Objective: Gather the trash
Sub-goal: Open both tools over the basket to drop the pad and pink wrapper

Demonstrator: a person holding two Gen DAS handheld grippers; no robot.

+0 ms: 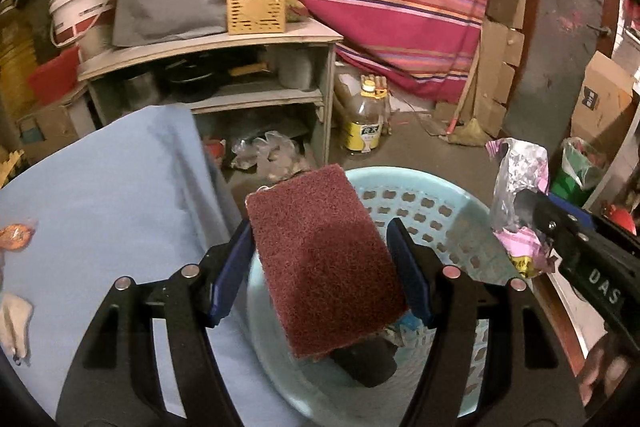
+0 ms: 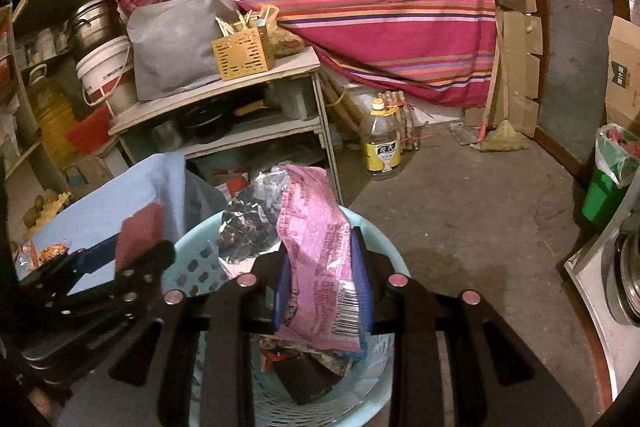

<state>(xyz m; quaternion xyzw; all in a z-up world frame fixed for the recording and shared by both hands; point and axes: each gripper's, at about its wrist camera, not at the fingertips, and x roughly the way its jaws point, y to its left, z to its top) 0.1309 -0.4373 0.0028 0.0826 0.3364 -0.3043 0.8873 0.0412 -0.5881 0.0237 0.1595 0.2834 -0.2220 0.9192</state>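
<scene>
Left tongs (image 1: pixel 320 263) pinch a maroon scouring pad (image 1: pixel 320 259), right tongs (image 2: pixel 322 267) a pink wrapper (image 2: pixel 316 251), both above the basket (image 1: pixel 436 211).

A: So we've got the basket (image 1: pixel 420 203) on the floor as our anchor. The table (image 1: pixel 100 187) sits right against its left side, and the shelf unit (image 1: pixel 216 43) stands behind it, to the left.

B: Yep, and we see the oil bottle (image 1: pixel 366 121) on the floor behind the basket, the broom (image 1: pixel 466 131) further back on the right, and the lined bin (image 1: pixel 578 171) off to the right.

A: Scouring pad (image 1: pixel 324 267) and wrapper (image 2: pixel 320 247) hang above the basket, trash inside it.
</scene>
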